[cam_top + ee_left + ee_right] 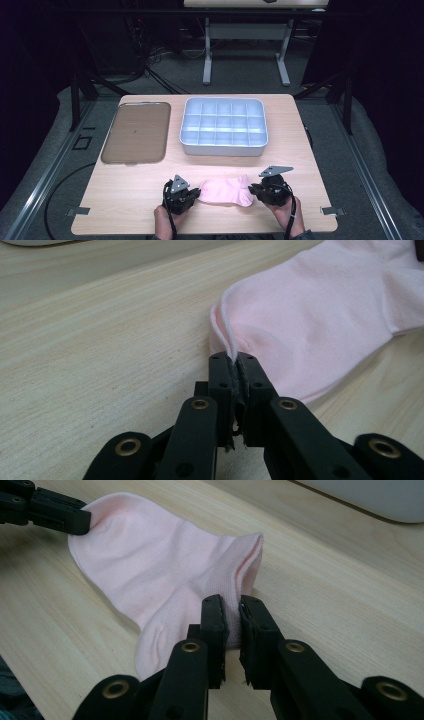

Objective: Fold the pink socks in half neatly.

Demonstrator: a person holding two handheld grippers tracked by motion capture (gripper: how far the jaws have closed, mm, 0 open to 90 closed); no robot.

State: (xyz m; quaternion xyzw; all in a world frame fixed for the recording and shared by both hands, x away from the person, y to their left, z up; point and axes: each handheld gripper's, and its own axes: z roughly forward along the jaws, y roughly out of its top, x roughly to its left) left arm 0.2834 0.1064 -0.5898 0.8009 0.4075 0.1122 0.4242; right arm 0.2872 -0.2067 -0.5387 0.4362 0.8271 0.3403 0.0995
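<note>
Surface: a light wood-grain surface [130, 185] with rounded corners, seen from above; its grain runs lengthwise in both gripper views.
Room: dark, with grey floor [350, 165], black cables behind the surface, and the white legs of a second table [245, 45] beyond.
Left tool: left tool [196, 192] lies low at the near edge; jaws closed, pinching a thin fold at one end of the pink sock [226, 191], as the left gripper view shows at the left tool [237, 359].
Right tool: right tool [253, 189] also has its jaws closed, clamped on the ribbed cuff end of the sock; see right tool [232, 611] and pink sock [165, 575].
Sock position: flat on the surface near the front edge, stretched between the two tools, well apart from the containers.
Count, tools: two, one in each hand.
Count, socks: one.
Count, containers: one white divided tray [223, 148] at centre rear; one brown flat tray [136, 132] just to its left.
</note>
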